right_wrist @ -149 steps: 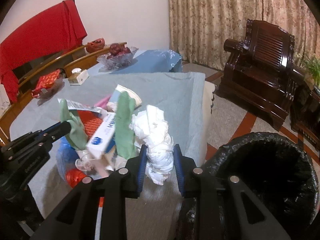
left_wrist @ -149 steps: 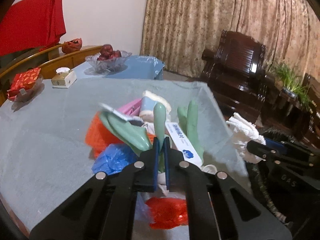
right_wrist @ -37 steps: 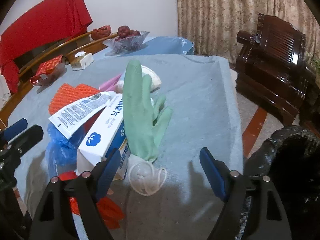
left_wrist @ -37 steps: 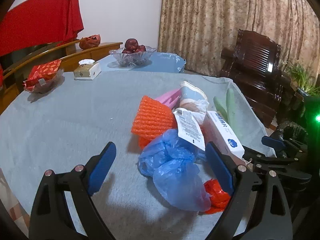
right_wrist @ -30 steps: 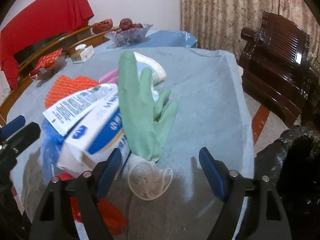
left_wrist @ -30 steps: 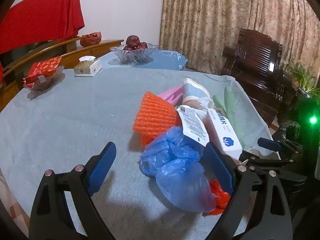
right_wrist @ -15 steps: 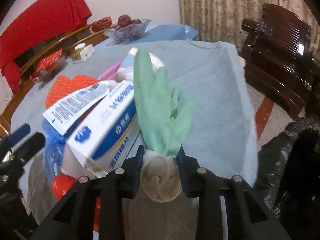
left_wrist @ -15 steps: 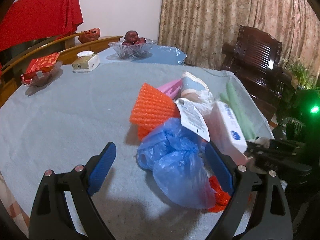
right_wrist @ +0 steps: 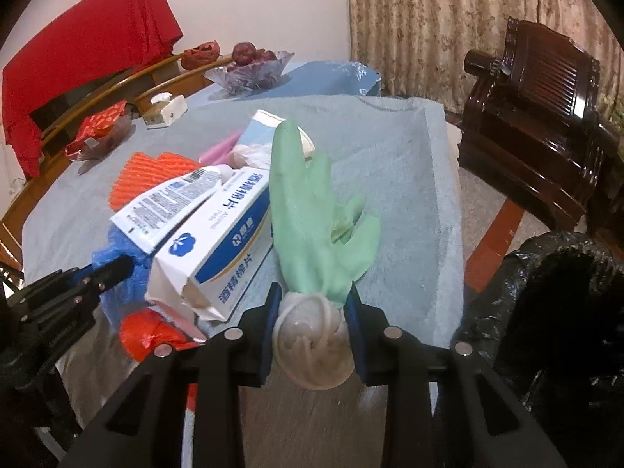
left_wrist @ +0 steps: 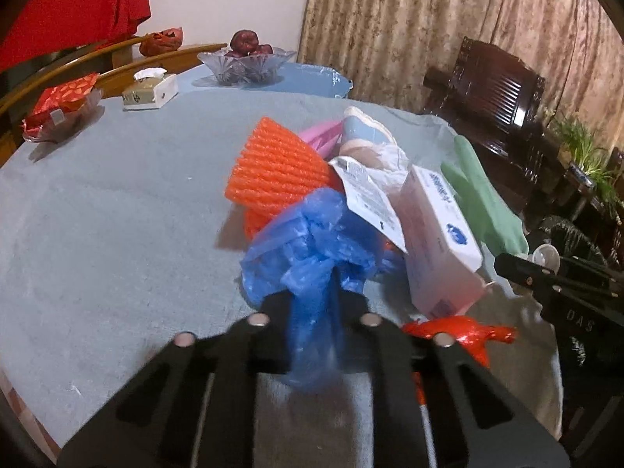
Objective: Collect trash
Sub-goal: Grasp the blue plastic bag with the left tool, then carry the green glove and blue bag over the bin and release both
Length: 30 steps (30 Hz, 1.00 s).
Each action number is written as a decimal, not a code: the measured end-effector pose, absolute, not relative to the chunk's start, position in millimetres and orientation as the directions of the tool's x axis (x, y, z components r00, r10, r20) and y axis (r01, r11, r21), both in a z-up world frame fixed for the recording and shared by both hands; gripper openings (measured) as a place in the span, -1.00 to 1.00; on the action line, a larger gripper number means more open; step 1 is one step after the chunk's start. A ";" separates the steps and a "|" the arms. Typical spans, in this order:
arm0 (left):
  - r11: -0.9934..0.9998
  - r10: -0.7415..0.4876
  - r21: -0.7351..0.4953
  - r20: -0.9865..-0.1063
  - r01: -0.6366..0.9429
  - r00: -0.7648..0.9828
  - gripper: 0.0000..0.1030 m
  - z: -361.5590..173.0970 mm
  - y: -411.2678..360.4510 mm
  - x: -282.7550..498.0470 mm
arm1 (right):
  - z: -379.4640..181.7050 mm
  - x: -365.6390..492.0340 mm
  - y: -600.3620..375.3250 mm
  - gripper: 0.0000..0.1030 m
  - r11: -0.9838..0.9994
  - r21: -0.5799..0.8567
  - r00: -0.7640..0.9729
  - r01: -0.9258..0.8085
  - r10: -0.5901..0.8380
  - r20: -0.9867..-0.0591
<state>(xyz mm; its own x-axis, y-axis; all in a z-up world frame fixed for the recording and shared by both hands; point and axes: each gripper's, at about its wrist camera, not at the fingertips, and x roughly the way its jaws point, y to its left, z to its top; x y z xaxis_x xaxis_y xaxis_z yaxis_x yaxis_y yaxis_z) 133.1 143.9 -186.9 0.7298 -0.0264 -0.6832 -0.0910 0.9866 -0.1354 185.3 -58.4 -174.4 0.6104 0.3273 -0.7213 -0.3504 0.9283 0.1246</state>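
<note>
Both clenched | left claw: blue bag | right claw: green glove, table edge

Right gripper: fingers closed on clear plastic cup, green rubber glove draped over its top edge. White-and-blue carton, 10 o'clock of gripper, open end torn. Barcode-printed packet lying atop carton. Orange foam net behind. Red wrapper, 9 o'clock. Black-lined trash bin, 3 o'clock. Left gripper against blue plastic bag.
</note>
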 end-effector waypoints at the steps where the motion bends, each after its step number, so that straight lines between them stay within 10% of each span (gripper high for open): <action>1: 0.986 -0.029 -0.139 -0.679 -0.090 0.734 -0.86 -183.4 144.4 130.6 | -172.0 183.1 -58.6 -0.38 0.928 0.125 0.614 -0.352 0.330 -0.717; 30: 0.990 -0.088 -0.139 -0.555 0.012 0.827 -0.90 -89.1 87.7 74.3 | -98.4 119.5 -105.4 -0.38 0.927 0.148 0.722 -0.344 0.362 -0.589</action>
